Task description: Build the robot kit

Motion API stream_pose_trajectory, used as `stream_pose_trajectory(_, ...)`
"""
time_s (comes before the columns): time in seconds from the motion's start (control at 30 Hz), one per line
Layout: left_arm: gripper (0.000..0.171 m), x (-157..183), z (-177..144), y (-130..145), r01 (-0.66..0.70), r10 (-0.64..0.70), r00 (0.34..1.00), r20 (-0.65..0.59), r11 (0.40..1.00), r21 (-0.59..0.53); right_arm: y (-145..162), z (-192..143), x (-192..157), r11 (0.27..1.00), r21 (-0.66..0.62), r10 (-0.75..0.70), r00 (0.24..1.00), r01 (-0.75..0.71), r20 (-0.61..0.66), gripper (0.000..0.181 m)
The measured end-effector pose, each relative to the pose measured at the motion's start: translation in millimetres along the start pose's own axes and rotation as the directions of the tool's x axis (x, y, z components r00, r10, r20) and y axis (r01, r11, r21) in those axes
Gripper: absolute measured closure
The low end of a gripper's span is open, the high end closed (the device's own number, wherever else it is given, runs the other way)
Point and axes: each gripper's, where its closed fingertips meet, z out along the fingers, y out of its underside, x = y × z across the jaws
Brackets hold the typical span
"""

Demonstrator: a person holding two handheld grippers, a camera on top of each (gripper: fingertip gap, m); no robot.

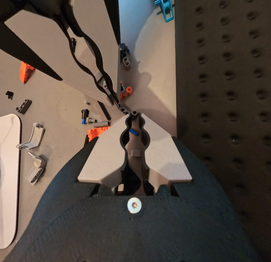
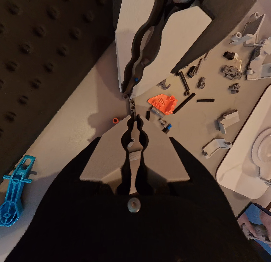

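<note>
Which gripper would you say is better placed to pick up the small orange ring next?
Right, probably: the orange ring lies just beside the right gripper, though it is shut on a grey beam.

Two grippers meet tip to tip. Right of the right gripper (image 2: 134, 118) lie one flat orange plastic panel (image 2: 162, 103) and three thin black plastic axle rods (image 2: 205, 100). To its left: one small orange plastic bush (image 2: 115, 120) and one turquoise plastic lever tool (image 2: 14, 191). At least four pale grey angled plastic panels (image 2: 227, 120) sit farther right.
</note>
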Motion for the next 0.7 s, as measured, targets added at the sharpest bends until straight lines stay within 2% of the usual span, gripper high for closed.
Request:
stream_pose_trajectory(0.4,0.167,0.0,1.3,-1.3,0.023,-0.023,1.000,-0.013,1.000,0.009,1.5,0.6,-0.8,0.996,-0.086,0.001,1.000,-0.001,0.005,0.180)
stream_pose_trajectory(0.7,0.166,1.8,4.1,-4.9,0.030,-0.030,0.999,-0.018,0.999,0.018,3.3,0.0,-0.5,0.992,-0.102,0.076,0.997,-0.072,0.034,0.180)
